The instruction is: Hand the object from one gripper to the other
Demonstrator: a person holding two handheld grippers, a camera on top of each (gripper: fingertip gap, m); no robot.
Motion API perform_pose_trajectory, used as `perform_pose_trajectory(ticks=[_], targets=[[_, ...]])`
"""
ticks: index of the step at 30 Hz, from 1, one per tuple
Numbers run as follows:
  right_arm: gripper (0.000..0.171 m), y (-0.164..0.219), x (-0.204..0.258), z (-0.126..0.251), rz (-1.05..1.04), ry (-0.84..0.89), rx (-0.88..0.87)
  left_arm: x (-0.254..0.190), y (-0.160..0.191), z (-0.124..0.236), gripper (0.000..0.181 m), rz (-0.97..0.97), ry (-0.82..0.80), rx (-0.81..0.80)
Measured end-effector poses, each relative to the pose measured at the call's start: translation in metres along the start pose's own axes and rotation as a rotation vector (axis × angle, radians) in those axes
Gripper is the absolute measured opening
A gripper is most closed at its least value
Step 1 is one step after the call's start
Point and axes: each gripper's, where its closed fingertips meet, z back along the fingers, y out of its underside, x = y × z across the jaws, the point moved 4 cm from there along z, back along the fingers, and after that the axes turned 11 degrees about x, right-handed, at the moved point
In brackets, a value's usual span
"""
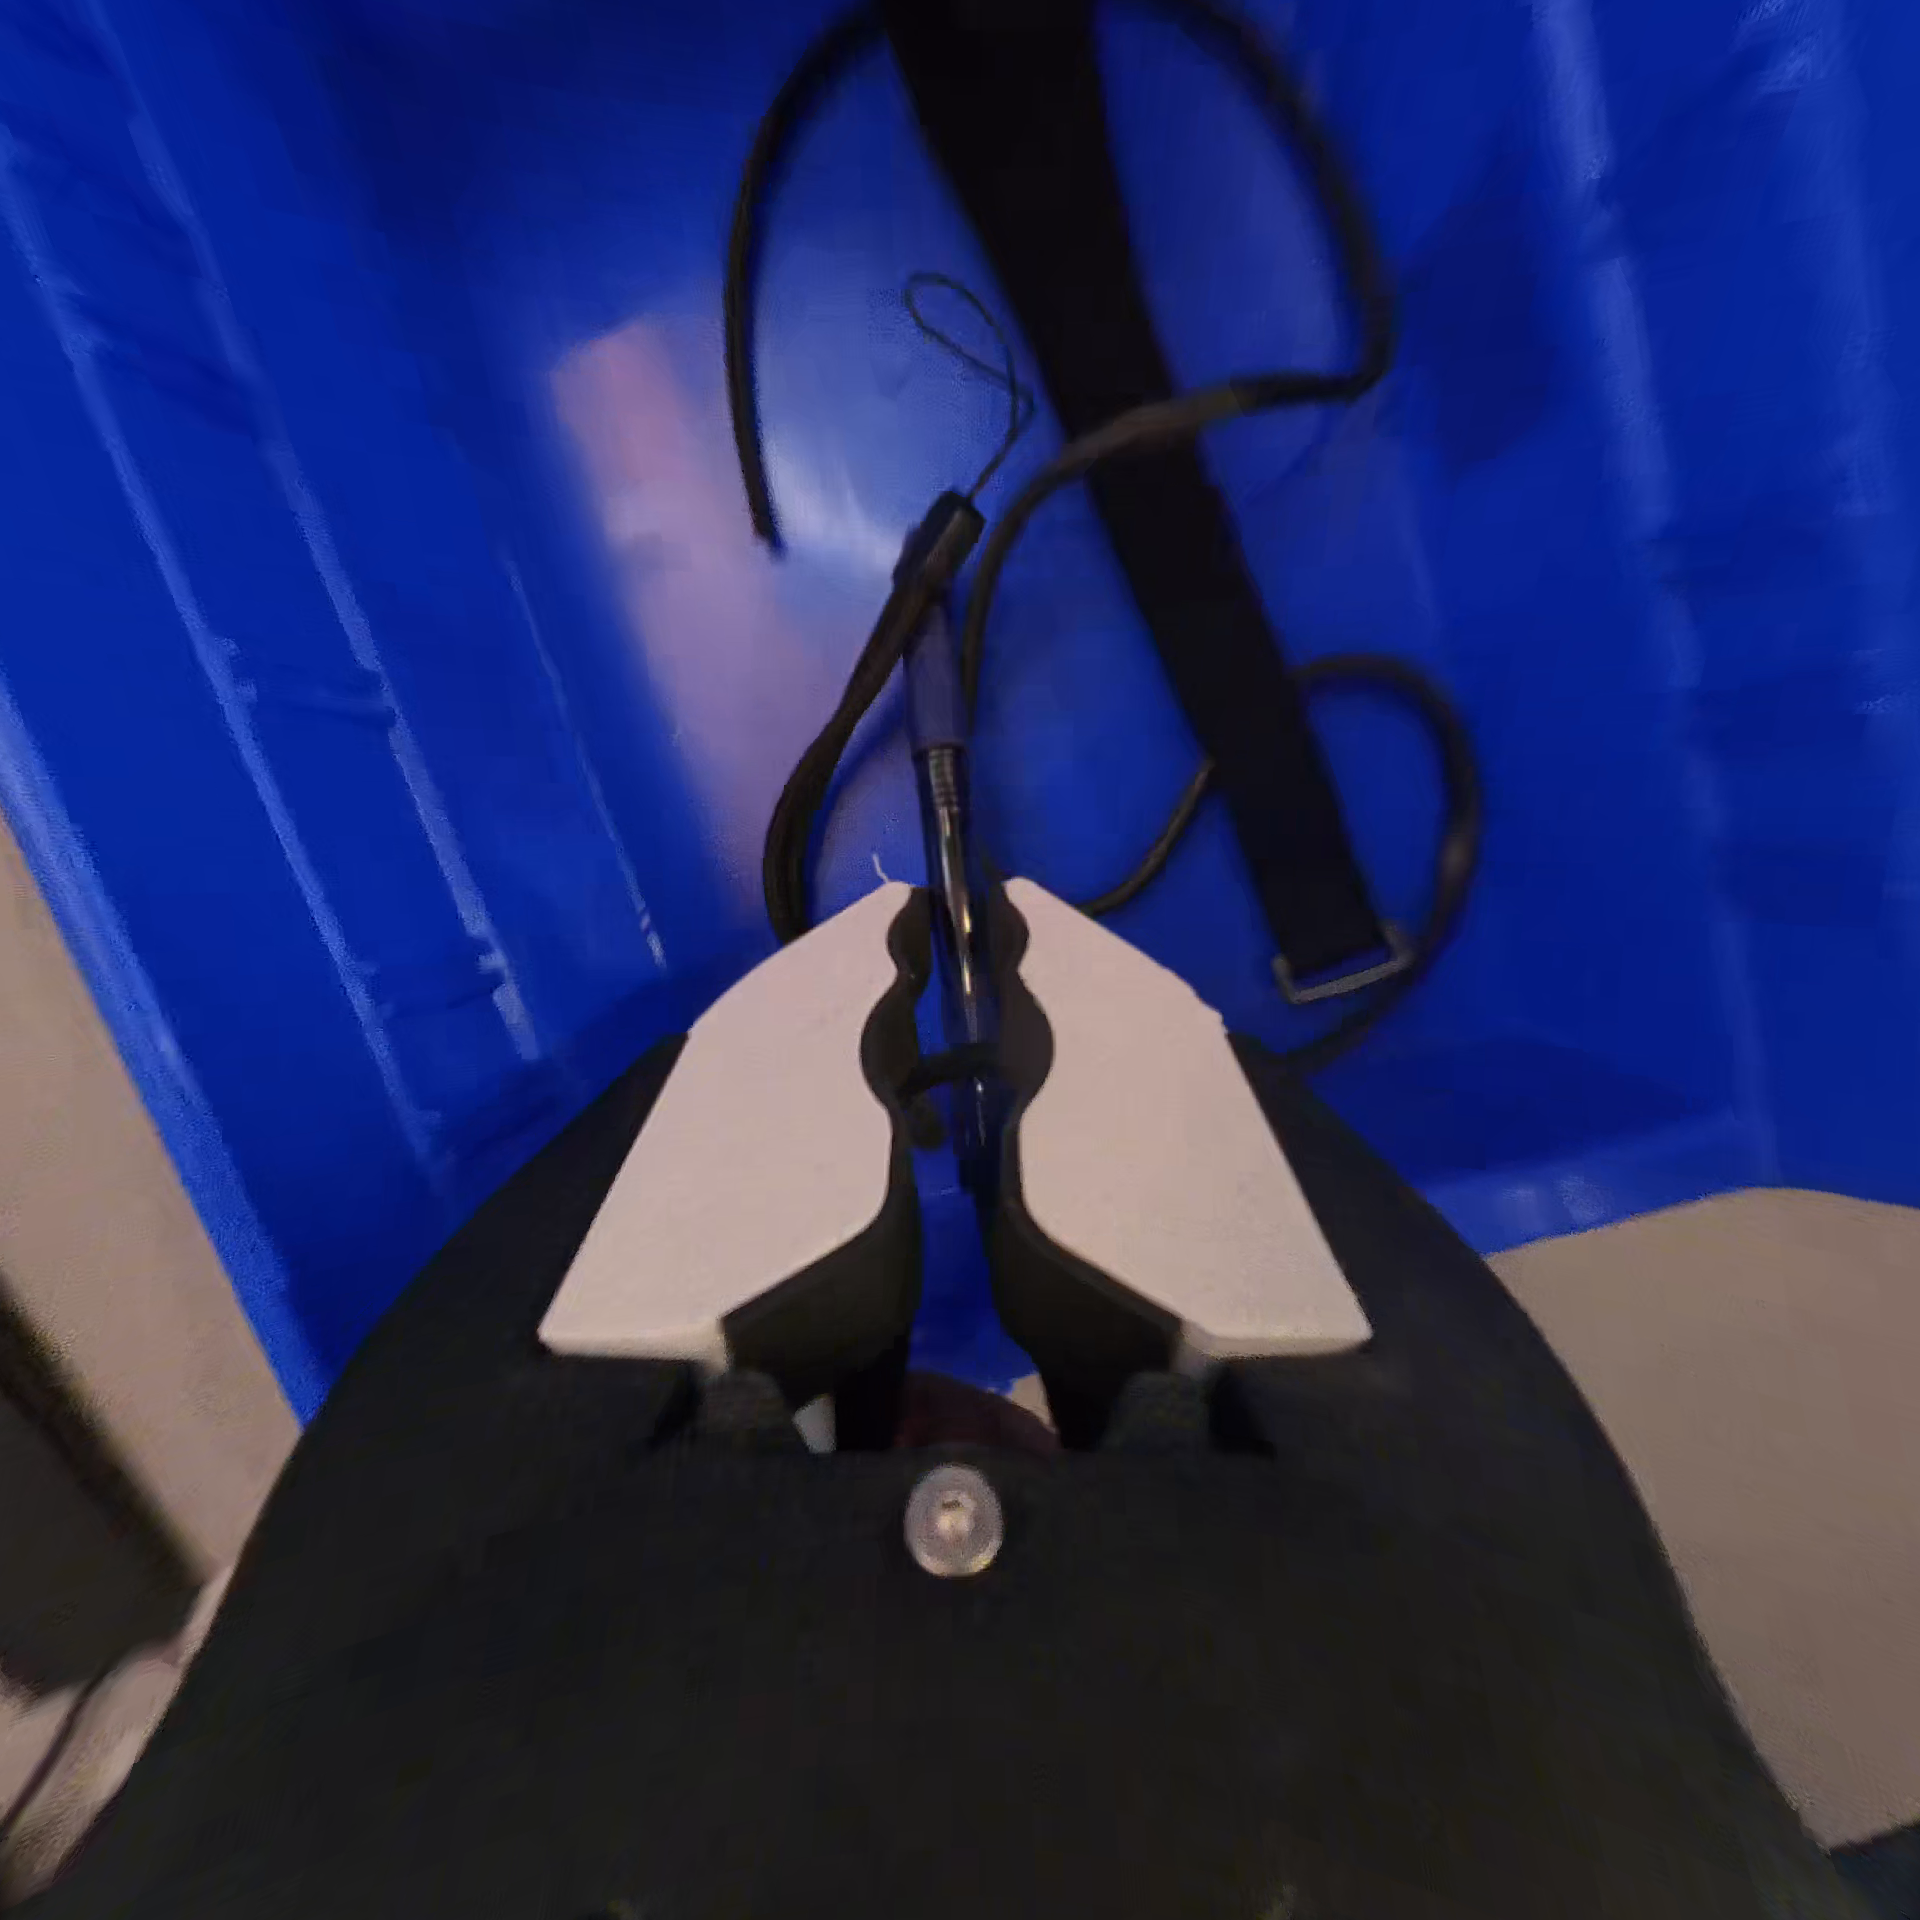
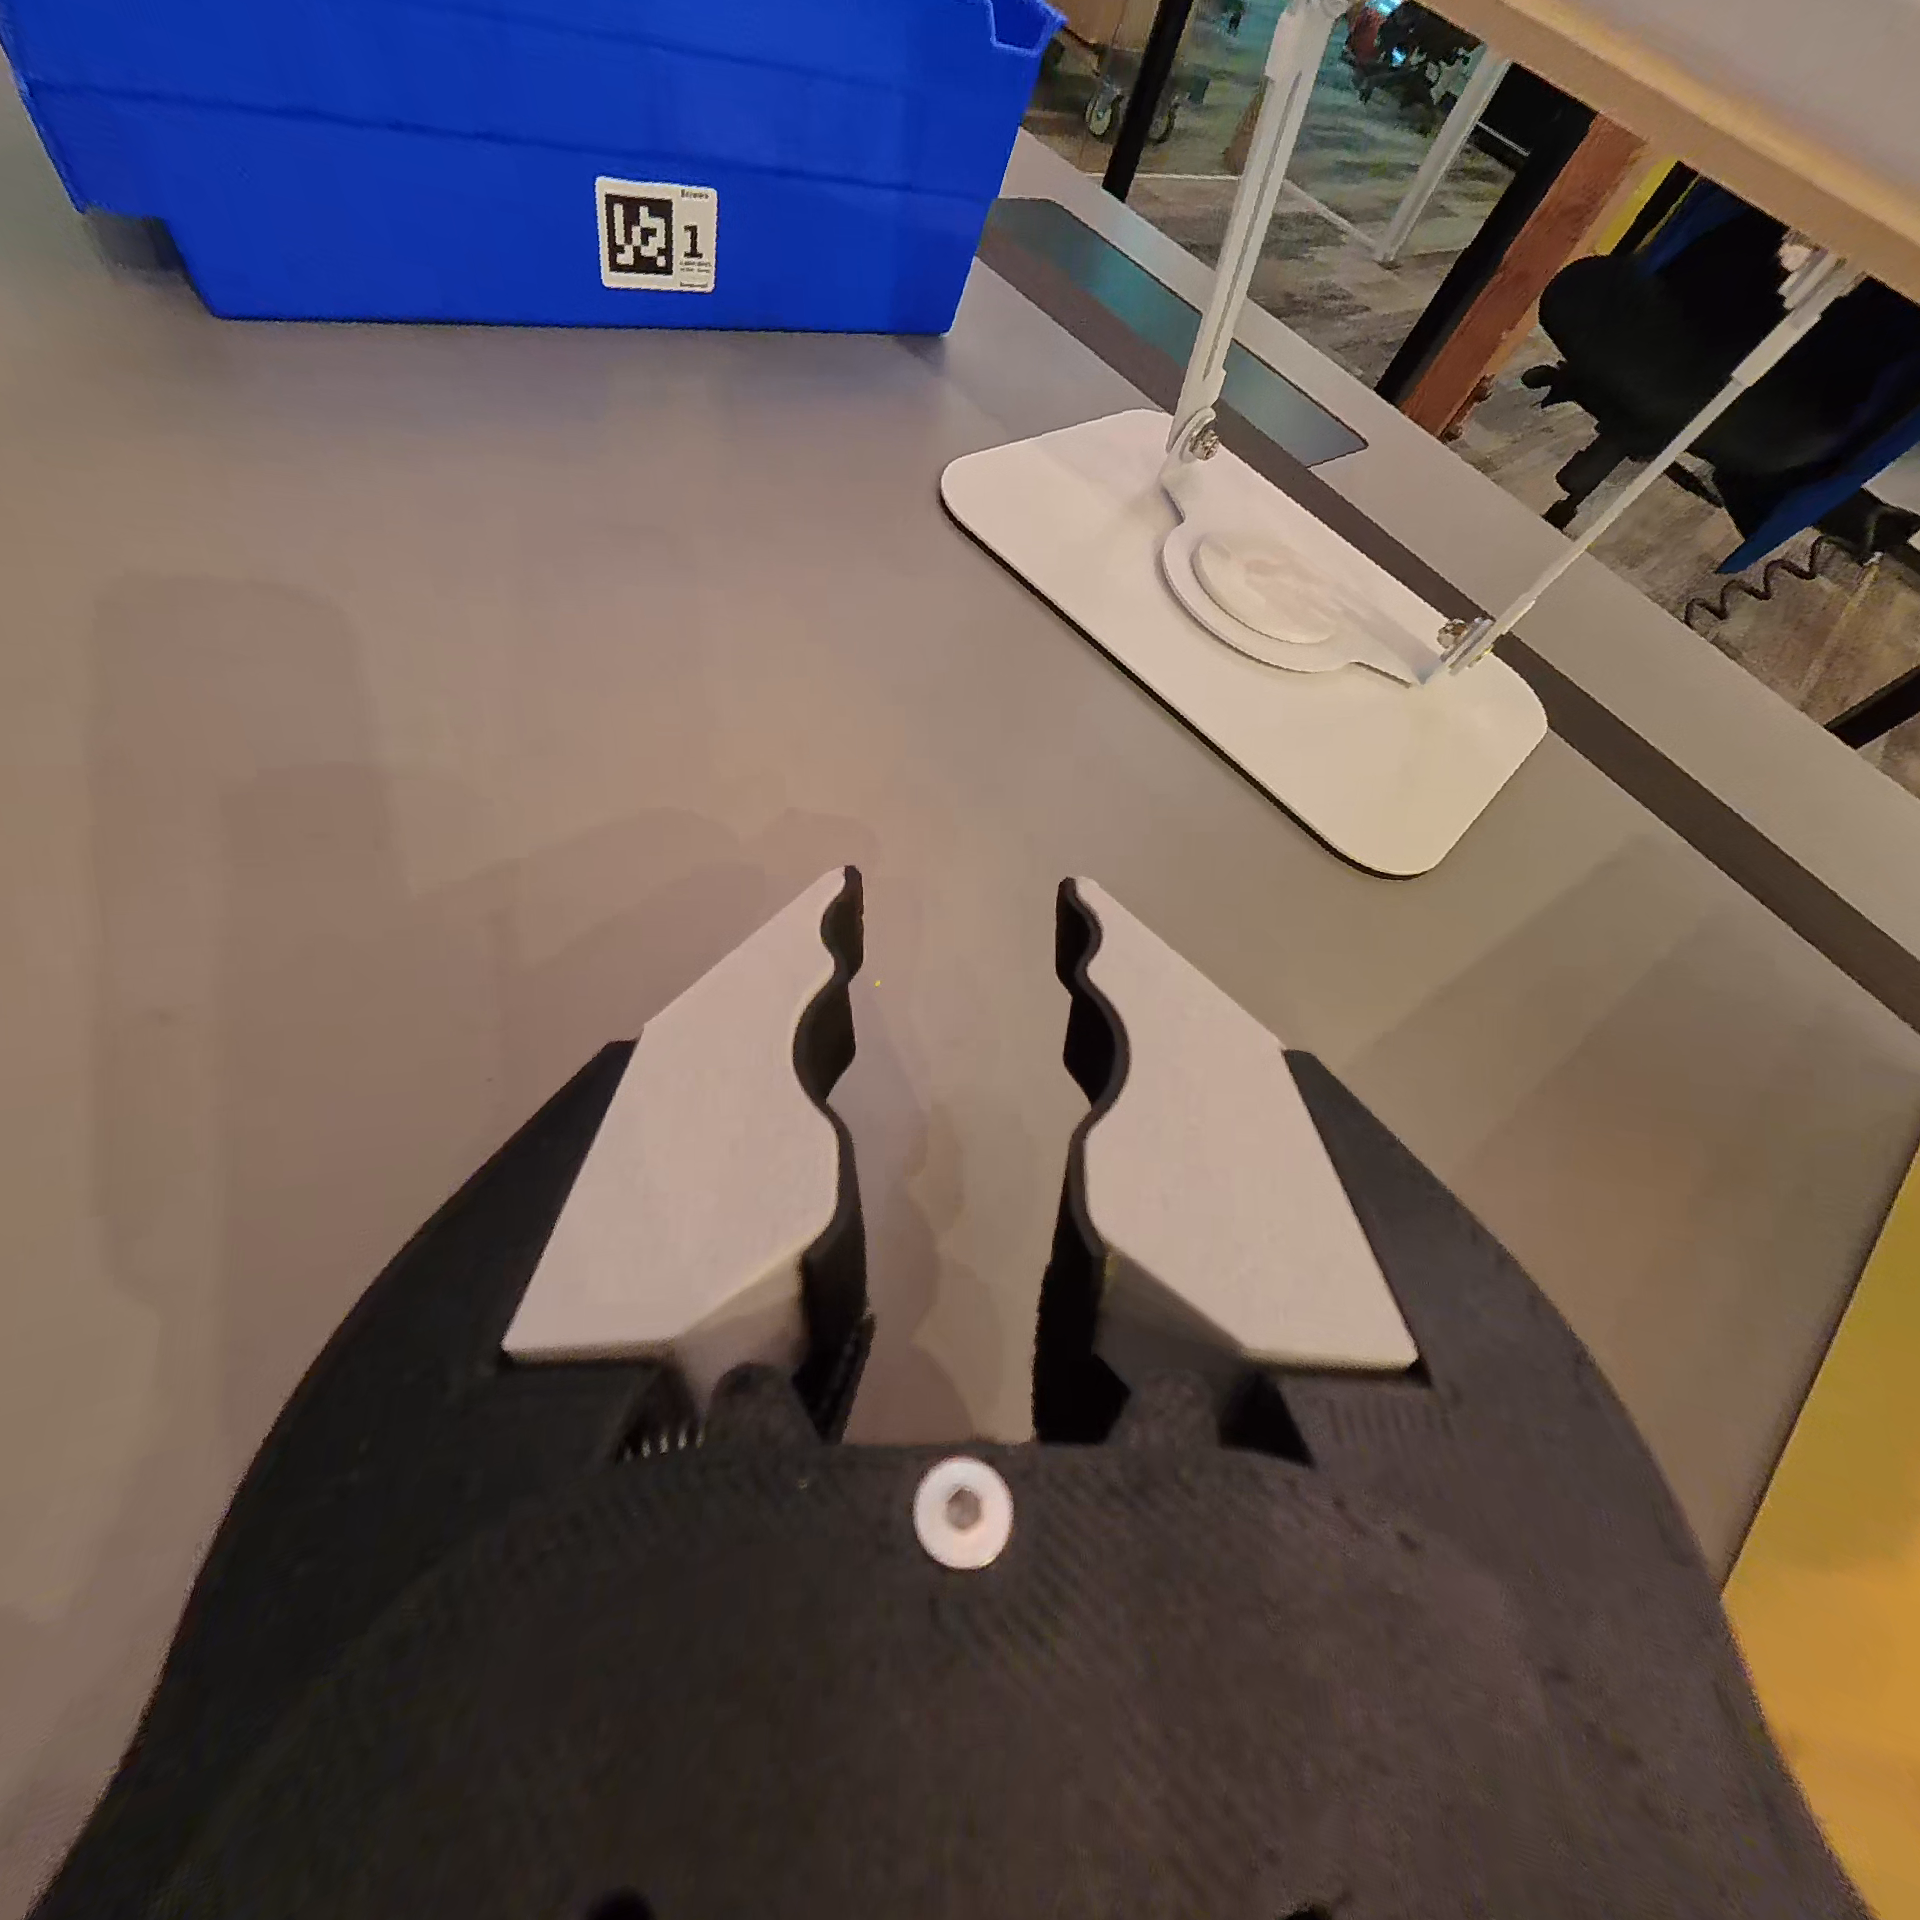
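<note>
The left gripper [image 1: 954, 904] clenches a blue pen [image 1: 948, 831] over the blue bin [image 1: 312, 520], which holds a black strap [image 1: 1174, 520] and cords [image 1: 1351, 343] at upper centre; the right gripper [image 2: 958, 883] stands released.

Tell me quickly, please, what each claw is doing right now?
Left claw: closed on a slim blue translucent plastic pen.
Right claw: open, holding nothing.

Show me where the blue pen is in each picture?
Left wrist view: the blue pen is in the middle, pinched in the left tool, over the blue bin.
Right wrist view: no pen; the right tool is open and empty.
Shared landmark: the blue bin, top left here.
</note>
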Motion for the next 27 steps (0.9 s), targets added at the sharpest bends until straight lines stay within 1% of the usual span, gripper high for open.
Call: perform_pose_trajectory(ticks=[2, 3, 4, 5, 7, 9, 12, 15, 17, 19, 23, 25, 27], targets=[[0.034, 0.0, 0.001, -0.002, 0.013, 0.003, 0.01, -0.009, -0.011, 0.016, 0.012, -0.014, 0.134, -0.183], [0.034, 0.001, 0.002, -0.003, 0.019, 0.003, 0.017, -0.005, -0.012, 0.021, 0.012, 0.043, 0.166, -0.22], [0.034, 0.001, 0.003, -0.003, 0.025, 0.005, 0.024, -0.001, -0.011, 0.022, 0.011, 0.059, 0.159, -0.229], [0.034, 0.001, 0.003, -0.004, 0.031, 0.006, 0.028, -0.001, -0.011, 0.024, 0.011, 0.047, 0.166, -0.241], [0.033, 0.001, 0.004, -0.005, 0.039, 0.008, 0.033, -0.008, -0.015, 0.032, 0.011, 0.049, 0.246, -0.319], [0.033, 0.002, 0.005, -0.006, 0.046, 0.007, 0.045, -0.008, -0.017, 0.037, 0.011, 0.028, 0.236, -0.356], [0.033, 0.002, 0.007, -0.008, 0.061, 0.005, 0.054, -0.017, -0.026, 0.05, 0.01, -0.003, 0.297, -0.469], [0.033, 0.002, 0.008, -0.008, 0.066, 0.004, 0.057, -0.014, -0.032, 0.059, 0.011, -0.016, 0.231, -0.538], [0.033, 0.001, 0.008, -0.008, 0.066, 0.004, 0.049, -0.017, -0.038, 0.073, 0.011, -0.04, 0.227, -0.627], [0.034, 0.001, 0.007, -0.007, 0.061, 0.003, 0.042, -0.011, -0.043, 0.086, 0.011, -0.026, 0.169, -0.722], [0.038, -0.003, 0.006, -0.005, 0.041, -0.006, 0.003, -0.007, -0.047, 0.118, 0.01, 0.031, 0.288, -0.933], [0.043, -0.009, 0.006, -0.001, 0.017, -0.02, -0.041, -0.008, -0.047, 0.133, 0.01, 0.049, 0.411, -1.053], [0.043, -0.017, 0.006, 0.004, -0.012, -0.047, -0.086, -0.005, -0.047, 0.141, 0.01, 0.089, 0.501, -1.128]])
